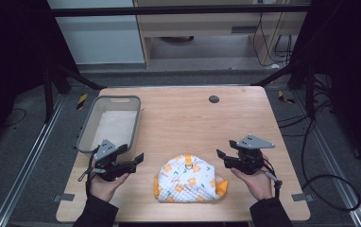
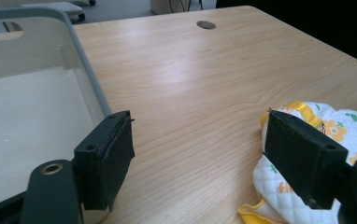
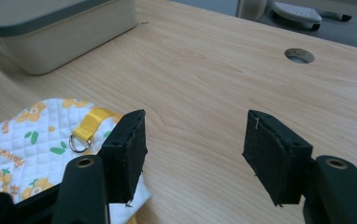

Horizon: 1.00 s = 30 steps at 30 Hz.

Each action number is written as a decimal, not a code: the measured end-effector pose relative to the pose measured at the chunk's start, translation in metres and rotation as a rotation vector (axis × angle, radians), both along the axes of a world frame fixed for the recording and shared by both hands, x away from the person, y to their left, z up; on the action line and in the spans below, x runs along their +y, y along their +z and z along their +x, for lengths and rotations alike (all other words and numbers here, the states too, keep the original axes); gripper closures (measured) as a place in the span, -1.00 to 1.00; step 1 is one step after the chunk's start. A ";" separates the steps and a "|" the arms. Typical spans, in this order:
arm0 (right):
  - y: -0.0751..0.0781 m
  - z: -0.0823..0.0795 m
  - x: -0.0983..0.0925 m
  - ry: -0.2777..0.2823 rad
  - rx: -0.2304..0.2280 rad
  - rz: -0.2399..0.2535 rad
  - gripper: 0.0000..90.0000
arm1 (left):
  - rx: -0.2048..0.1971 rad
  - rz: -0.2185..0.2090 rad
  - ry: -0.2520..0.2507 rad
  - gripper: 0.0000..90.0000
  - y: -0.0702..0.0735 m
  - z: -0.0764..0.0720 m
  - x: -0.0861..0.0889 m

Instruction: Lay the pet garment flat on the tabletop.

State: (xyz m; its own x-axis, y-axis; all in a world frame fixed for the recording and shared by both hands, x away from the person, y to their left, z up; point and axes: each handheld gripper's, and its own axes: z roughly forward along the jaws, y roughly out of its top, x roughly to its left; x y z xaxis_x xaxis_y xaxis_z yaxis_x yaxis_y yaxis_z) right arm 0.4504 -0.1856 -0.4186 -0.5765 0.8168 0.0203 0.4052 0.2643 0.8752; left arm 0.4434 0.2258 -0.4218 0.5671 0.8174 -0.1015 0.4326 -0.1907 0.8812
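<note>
Both grippers idle above the near half of the wooden table (image 1: 183, 113), nothing held. Left gripper (image 1: 132, 161) sits near-left, jaws spread wide with bare wood between them in the left gripper view. Right gripper (image 1: 222, 156) sits near-right, jaws also spread wide, only tabletop in the gap in the right gripper view. Each is held in a hand (image 1: 104, 185), dark sleeves coming in from the bottom edge.

Folded quilted cloth (image 1: 187, 179) lies flat between the two grippers, close to the near edge. White with orange flower print and green bits, yellow trim at the edges. Yellow strap loop with a metal D-ring (image 3: 79, 141) on its far side. Neither gripper touches it in the high view. In the left gripper view it sits just behind the right-hand jaw; in the right gripper view it lies beside and partly under the left-hand jaw, contact unclear.

Grey plastic bin (image 1: 88, 124) on the far-left of the table, long side running away from the person, pale floor inside, no contents seen. Its near end is just beyond the left gripper.

Round cable hole (image 1: 213, 99) near the far edge, right of centre. Black cables (image 1: 311, 142) on the floor right of the table. Dark frame legs at both far corners.
</note>
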 end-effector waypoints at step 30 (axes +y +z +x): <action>-0.043 0.011 0.034 0.125 0.139 -0.028 0.08 | 0.117 0.126 -0.181 -0.20 -0.040 0.023 -0.071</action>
State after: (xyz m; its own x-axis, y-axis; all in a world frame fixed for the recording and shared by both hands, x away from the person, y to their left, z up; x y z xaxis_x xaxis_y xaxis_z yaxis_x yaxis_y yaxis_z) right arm 0.4618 -0.1511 -0.4615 -0.6667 0.7404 0.0854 0.4844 0.3435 0.8046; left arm 0.4659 0.1550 -0.4617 0.6960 0.7137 -0.0793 0.4793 -0.3795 0.7914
